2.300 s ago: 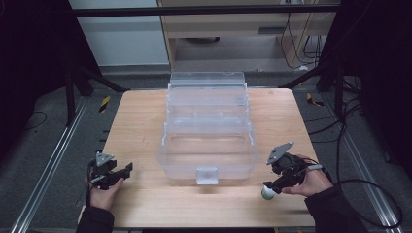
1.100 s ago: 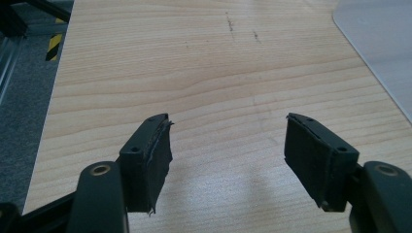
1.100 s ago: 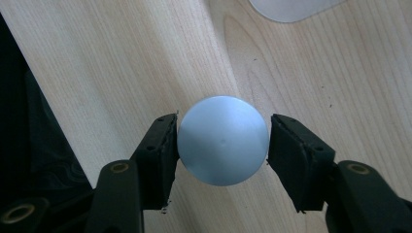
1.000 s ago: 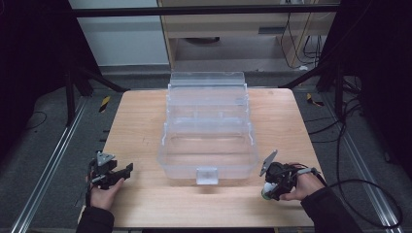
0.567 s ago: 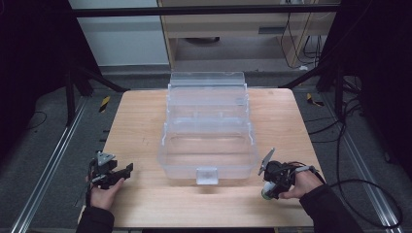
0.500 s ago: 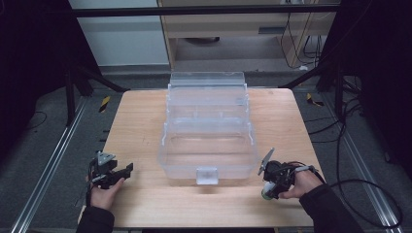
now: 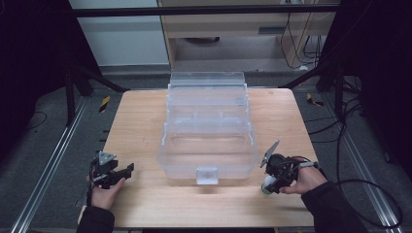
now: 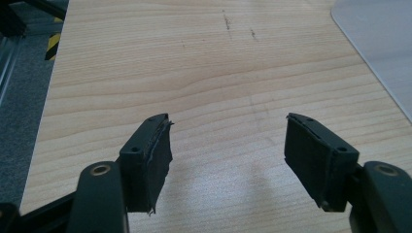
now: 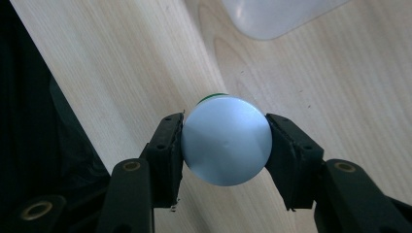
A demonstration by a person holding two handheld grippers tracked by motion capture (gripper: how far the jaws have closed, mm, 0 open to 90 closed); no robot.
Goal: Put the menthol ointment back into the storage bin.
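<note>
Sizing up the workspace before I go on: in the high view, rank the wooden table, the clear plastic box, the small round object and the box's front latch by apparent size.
1. Wooden table
2. Clear plastic box
3 and 4. Front latch and small round object in the right tongs: both tiny. The latch looks slightly bigger, but the object is partly hidden, so I won't rank them.

The round silver cap (image 9: 226, 141) between the right gripper's (image 9: 225, 145) jaws is hiding nearly all of the thing beneath it, leaving a green sliver showing. The clear box's (image 8: 376, 48) corner is running off the left gripper view's edge.
</note>
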